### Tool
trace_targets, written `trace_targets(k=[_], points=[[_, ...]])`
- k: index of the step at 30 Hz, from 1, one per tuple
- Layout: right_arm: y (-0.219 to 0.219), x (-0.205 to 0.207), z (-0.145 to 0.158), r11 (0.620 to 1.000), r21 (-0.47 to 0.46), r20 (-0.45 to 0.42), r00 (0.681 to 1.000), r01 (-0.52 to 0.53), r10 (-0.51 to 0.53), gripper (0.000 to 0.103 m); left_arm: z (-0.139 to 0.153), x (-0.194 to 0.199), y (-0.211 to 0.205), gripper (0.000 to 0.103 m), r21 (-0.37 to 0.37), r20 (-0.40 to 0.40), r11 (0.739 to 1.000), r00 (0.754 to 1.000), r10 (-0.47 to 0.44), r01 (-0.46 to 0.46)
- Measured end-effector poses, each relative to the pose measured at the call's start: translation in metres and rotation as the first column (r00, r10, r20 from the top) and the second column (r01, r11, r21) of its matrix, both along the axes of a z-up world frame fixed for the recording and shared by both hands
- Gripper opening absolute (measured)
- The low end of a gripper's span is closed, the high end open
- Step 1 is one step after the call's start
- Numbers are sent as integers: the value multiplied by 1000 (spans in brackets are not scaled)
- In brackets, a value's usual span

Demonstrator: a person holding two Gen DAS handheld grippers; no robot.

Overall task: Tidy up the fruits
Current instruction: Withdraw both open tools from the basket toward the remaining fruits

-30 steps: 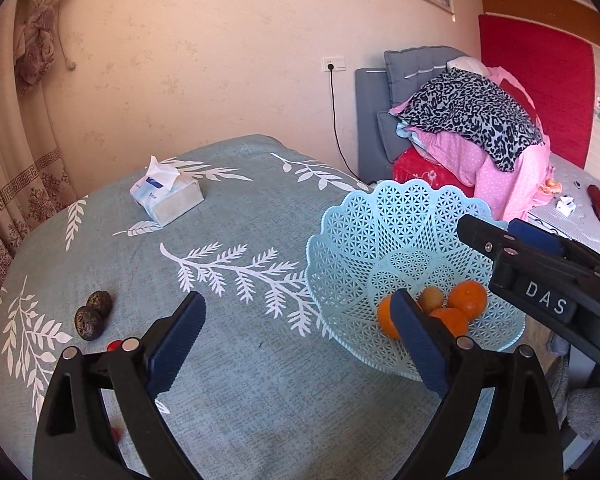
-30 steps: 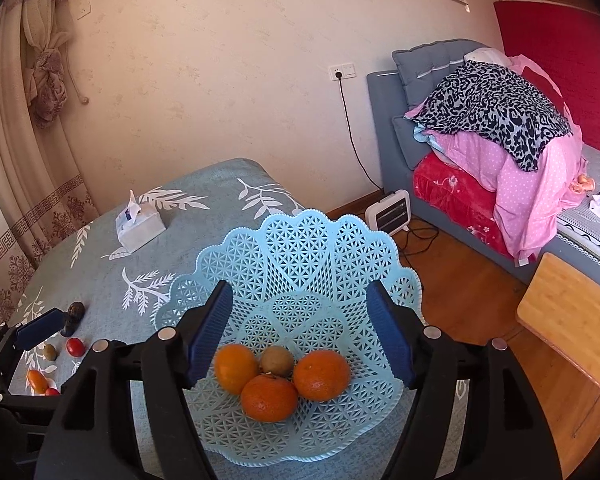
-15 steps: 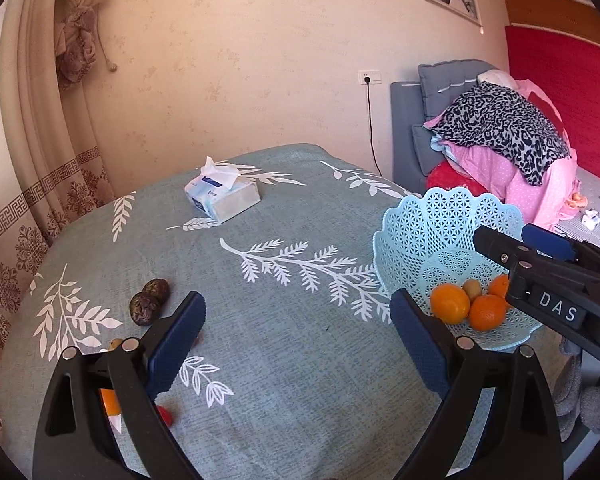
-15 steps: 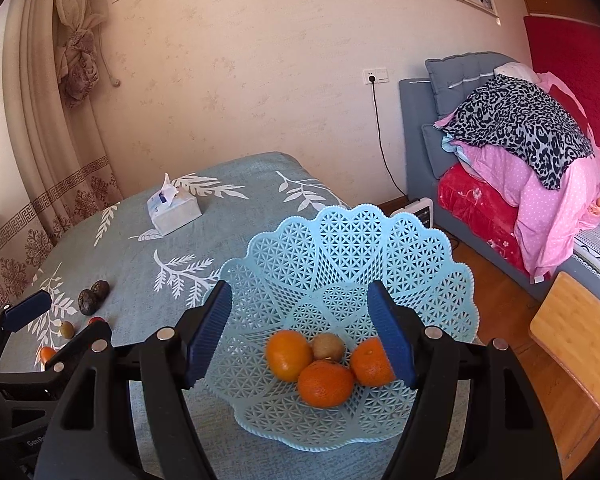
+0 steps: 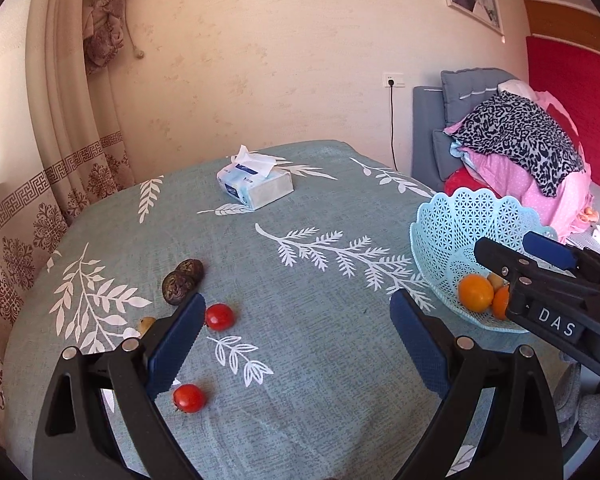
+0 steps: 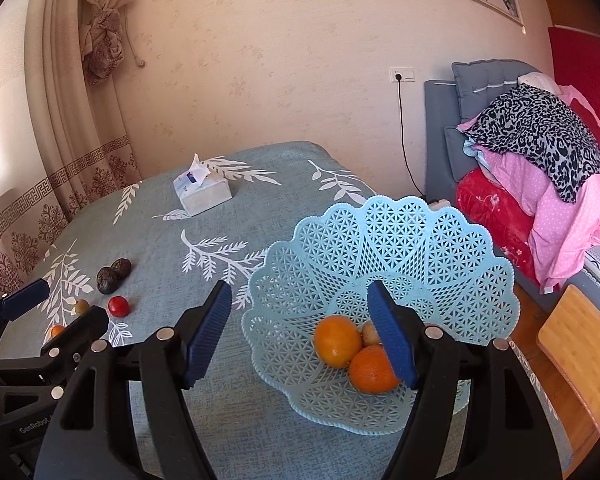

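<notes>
Both tools spread, empty: left tool [image 5: 296,344] over loose cherry tomatoes [image 5: 220,317] for pickup; right tool [image 6: 300,334] by basket [image 6: 384,240]

Basket [image 6: 400,240]: pale blue lattice. Oranges [image 6: 337,340]: orange. 2 tomatoes [image 5: 220,316]: red. Tablecloth [image 5: 320,340]: grey-green, white leaf sprays.

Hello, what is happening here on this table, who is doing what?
A person holds two tongs and sorts fruit into the blue basket, which already holds oranges and a kiwi. Both tongs are open and empty: the left tongs hover near the tomatoes, the right tongs over the basket.
</notes>
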State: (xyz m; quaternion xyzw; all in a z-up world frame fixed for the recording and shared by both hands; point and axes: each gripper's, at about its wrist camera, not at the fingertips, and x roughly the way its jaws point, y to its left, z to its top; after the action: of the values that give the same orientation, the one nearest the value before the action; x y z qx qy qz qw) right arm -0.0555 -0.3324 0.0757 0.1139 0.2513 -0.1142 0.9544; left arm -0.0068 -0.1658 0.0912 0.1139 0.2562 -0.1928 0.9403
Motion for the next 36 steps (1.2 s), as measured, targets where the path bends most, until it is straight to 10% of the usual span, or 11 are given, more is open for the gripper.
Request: trace_targets(k=[25, 36], points=[[70, 22, -11, 985, -37, -69, 984, -168, 166, 72, -10, 10, 61, 93, -41, -35, 993, 994, 107, -109], [95, 32, -28, 968, -31, -130, 961, -249, 243, 72, -41, 33, 148, 93, -6, -115, 953, 947, 301, -304]])
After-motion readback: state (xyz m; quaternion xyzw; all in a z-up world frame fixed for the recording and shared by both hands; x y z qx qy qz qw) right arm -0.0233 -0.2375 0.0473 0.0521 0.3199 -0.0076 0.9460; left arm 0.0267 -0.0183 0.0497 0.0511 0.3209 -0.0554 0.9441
